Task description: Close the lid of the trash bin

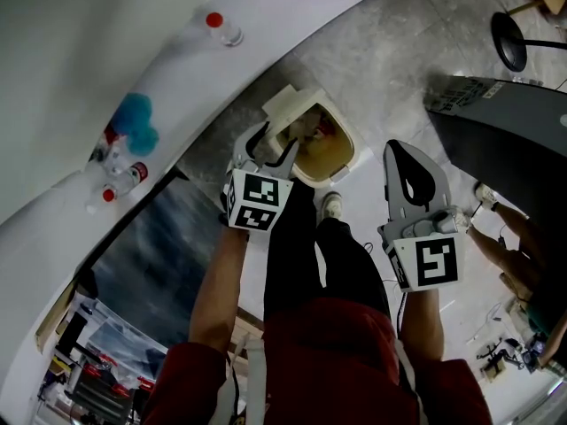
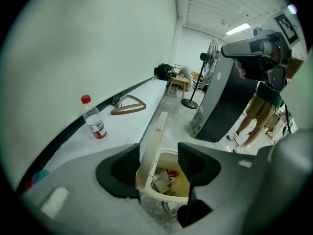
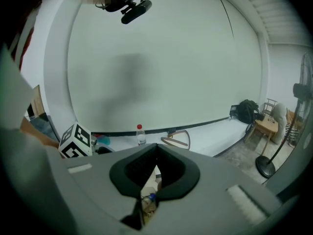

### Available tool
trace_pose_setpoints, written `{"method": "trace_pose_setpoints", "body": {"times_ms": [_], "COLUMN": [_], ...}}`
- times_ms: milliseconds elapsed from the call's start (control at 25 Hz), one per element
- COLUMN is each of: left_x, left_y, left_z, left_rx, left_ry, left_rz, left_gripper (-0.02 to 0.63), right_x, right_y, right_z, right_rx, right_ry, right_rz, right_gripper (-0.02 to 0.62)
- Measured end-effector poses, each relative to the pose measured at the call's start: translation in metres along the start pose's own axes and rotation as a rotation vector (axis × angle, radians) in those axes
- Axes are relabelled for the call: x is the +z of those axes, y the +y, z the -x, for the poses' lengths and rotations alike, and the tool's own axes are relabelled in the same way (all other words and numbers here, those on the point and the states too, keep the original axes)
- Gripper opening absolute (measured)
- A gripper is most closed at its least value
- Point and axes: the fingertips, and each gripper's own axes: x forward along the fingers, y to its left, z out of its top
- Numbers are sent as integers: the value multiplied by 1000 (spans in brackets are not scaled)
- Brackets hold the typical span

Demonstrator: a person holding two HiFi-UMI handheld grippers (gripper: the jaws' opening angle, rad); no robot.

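The cream plastic lid (image 2: 151, 143) stands upright and edge-on above the open cream trash bin (image 2: 168, 198) on the floor beside the white worktop (image 2: 127, 126), between the wide-open fingers of the left gripper (image 2: 160, 155), nearer the left-hand one, while the right gripper (image 3: 155, 168), fingers closed on nothing, hangs off to the side.

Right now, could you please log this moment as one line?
lid: raised | left gripper: open, lid between jaws | right gripper: shut, empty
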Motion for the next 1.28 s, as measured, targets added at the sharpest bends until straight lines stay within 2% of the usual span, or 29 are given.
{"method": "trace_pose_setpoints", "body": {"times_ms": [400,1040,1280], "left_x": [-24,-79,-105], "left_y": [-53,-140,-162], "left_z": [-5,-39,-55], "left_rx": [-62,-183,-225], "left_ry": [52,209,260], "left_rz": [-51,-168,-217], "left_gripper": [249,249,249], "right_x": [-37,-116,-157], "right_y": [-1,-44,-40], "right_z": [27,69,70], "right_rx": [-2,-56,-30], "right_ry": [21,94,172], "right_rz": [-45,-112,-130], "right_gripper": [0,0,0]}}
